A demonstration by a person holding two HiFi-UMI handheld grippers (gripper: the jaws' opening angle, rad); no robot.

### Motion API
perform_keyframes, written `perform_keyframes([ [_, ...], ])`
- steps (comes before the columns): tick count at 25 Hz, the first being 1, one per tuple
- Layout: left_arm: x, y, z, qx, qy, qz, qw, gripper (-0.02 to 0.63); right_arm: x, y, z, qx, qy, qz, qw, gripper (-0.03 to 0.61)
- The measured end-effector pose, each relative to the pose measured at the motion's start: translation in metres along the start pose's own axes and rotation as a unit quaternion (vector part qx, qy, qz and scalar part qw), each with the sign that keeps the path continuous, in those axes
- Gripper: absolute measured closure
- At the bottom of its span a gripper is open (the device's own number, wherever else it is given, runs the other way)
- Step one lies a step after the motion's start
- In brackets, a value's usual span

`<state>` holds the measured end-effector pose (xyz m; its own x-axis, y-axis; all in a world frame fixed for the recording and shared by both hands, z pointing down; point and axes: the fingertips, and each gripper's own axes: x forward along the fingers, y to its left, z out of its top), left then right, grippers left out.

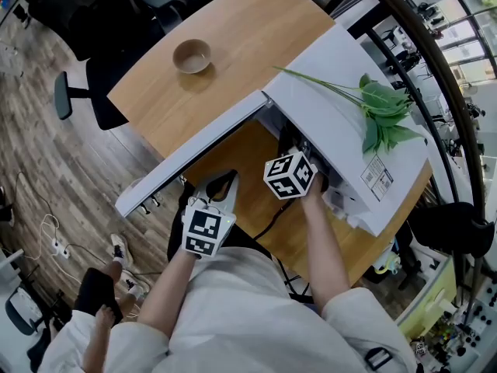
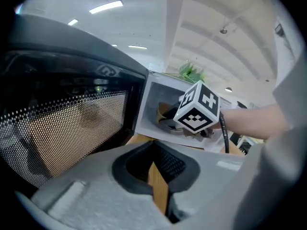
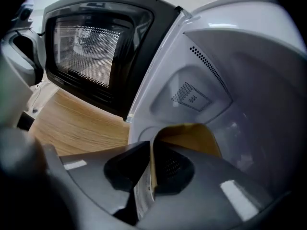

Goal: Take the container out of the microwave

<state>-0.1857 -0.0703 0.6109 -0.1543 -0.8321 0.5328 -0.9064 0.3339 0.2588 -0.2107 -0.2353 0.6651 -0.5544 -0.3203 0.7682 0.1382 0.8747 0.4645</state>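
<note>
Wood-plank floor (image 1: 46,169) underneath, with a dark chair (image 1: 78,92) at far left, pulled up to a curved wooden table (image 1: 233,29). On the table's bare left part, a small tan bowl (image 1: 192,56), upright and alone, well apart from everything else. Further right, a door (image 1: 194,150) swung wide open, its dotted window mesh plain in the left gripper view. Just before that door, above the table edge, the left gripper (image 2: 153,152): jaws pressed almost together, only a thin slit of tabletop showing between them, pinching nothing. Next to it, the right gripper (image 3: 152,147), reaching into the cavity of the white microwave (image 1: 342,107) and clamped on the near wall of the container (image 3: 192,135). Container tan and thin-walled, inside the cavity on its floor, tilted toward the jaws. On top of the microwave at right, a leafy green plant (image 1: 384,111) lying on its side.
</note>
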Motion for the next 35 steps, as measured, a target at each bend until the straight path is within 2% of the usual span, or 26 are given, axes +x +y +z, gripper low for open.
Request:
perform_keyframes([
  [11,-0.005,-0.001,0.000,-0.002,-0.002,0.009,1.0000,0.611,-0.015,0.007,0.006,0.001,-0.024,0.005,1.000,0.546],
  [24,-0.014,0.004,0.008,0.011,-0.001,-0.017,0.9998,0.611,-0.037,0.019,0.013,0.028,-0.032,-0.009,0.999,0.546],
  [35,-0.023,0.004,0.009,0.046,0.018,-0.051,0.9975,0.611,-0.053,0.029,0.015,0.071,-0.032,-0.029,0.997,0.546],
])
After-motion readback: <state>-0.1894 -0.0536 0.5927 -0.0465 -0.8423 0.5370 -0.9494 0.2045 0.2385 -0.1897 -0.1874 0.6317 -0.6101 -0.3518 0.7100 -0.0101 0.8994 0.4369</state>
